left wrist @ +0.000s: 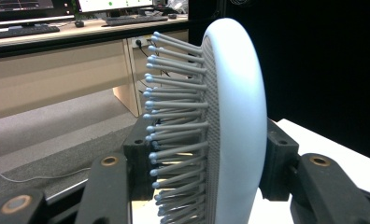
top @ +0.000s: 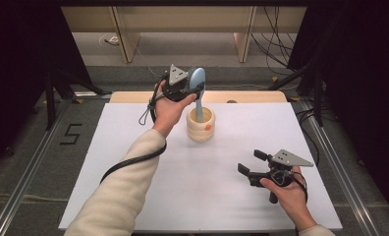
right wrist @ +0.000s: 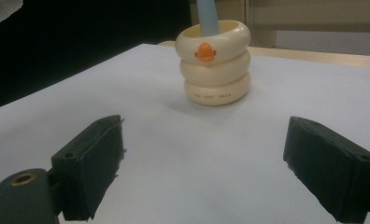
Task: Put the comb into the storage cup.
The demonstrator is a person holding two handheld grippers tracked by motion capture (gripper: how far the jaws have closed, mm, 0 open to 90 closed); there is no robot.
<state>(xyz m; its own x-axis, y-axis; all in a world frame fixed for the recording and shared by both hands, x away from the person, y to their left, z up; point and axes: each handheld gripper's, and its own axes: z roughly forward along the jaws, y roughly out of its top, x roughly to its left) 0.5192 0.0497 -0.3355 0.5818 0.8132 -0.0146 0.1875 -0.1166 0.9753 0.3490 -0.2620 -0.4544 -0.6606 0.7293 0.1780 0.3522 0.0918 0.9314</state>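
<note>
**Left grips brush head over holder; right idle, wide open**

Left gripper (top: 195,84): fingers closed onto the head of the brush (top: 198,87), one pad on the bristle side, one on the smooth back. In left gripper view the brush (left wrist: 220,126) stands upright between the pads, bristles pointing to the view's left; bristle-side finger (left wrist: 138,154) sits behind the bristle tips, so exact contact there is hard to judge; the other finger (left wrist: 281,161) presses on the back. Brush handle runs down into the holder (top: 201,124), a cream stacked-ring cup w/ an orange mark, at the far-centre of the white counter (top: 133,147). Handle tip hidden inside the cup.

Right gripper (top: 254,163): fingers spread wide, holding nothing, touching nothing, low over the near-right part of the counter, well apart from the holder. Right gripper view: holder (right wrist: 214,63) ahead, roughly centred between the two fingers (right wrist: 89,163), w/ the blue handle (right wrist: 207,16) rising out of it, cut off by the top edge. Small print on the bottom ring too tiny to read.

Left hand (top: 169,110) and right hand (top: 287,189) wrap the gripper grips.
</note>
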